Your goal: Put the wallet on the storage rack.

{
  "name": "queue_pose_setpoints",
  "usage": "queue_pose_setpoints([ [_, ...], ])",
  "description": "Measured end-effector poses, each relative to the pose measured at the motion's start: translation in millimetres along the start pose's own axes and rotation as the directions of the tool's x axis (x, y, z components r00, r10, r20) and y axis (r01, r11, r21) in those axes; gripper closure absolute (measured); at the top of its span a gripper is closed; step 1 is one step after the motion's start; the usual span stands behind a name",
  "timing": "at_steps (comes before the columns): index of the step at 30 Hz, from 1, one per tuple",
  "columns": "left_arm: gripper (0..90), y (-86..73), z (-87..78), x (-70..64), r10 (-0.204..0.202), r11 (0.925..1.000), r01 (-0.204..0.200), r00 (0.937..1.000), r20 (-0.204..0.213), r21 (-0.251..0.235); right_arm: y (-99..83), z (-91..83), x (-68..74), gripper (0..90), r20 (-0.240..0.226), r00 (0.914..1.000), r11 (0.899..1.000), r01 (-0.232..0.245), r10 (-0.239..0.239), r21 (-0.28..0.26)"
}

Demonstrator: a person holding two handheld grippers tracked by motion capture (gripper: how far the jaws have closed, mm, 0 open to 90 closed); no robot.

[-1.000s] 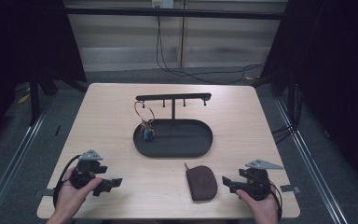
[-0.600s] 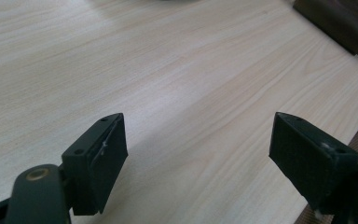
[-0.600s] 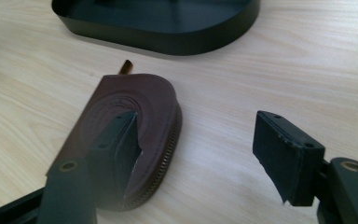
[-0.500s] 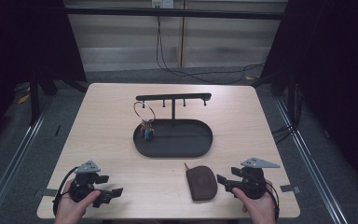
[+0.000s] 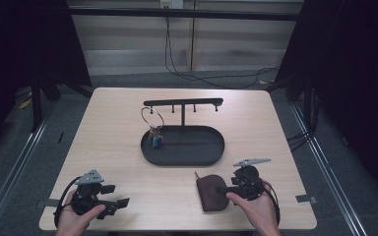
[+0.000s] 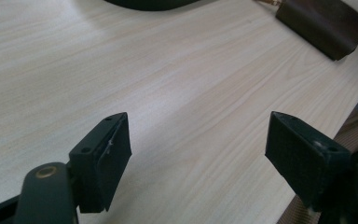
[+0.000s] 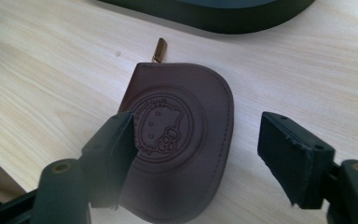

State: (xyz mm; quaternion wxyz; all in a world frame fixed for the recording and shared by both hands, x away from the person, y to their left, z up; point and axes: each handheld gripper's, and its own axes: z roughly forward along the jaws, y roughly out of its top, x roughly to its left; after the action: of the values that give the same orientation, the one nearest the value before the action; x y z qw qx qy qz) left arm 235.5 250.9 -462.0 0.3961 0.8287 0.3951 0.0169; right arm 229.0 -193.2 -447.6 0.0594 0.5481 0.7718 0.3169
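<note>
Pouch near the table's front edge, tray at the middle.

Lay on the table (image 5: 108, 128): a tray (image 5: 211, 156) at the centre, with a stand (image 5: 183, 103) rising from its back rim toward the far edge, and a key ring (image 5: 152, 118) hung from the stand's left end, down into the tray's left part. Sat in front of the tray, right of centre and close to the front edge: the pouch (image 5: 210, 192), well apart from the tray. Hovered just right of the pouch, over its right part: the right gripper (image 5: 226, 189). Sat by the front left corner, well apart from the pouch: the left gripper (image 5: 117, 195).
</note>
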Motion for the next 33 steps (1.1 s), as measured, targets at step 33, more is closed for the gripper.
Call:
queue_pose_setpoints([
  [33,19.6,-0.1,4.9,2.1,0.001,0.9997,0.000,0.9998,-0.019,0.024,27.1,43.5,-13.9,29.9,-0.053,0.9779,0.899,-0.164,0.202,0.405],
])
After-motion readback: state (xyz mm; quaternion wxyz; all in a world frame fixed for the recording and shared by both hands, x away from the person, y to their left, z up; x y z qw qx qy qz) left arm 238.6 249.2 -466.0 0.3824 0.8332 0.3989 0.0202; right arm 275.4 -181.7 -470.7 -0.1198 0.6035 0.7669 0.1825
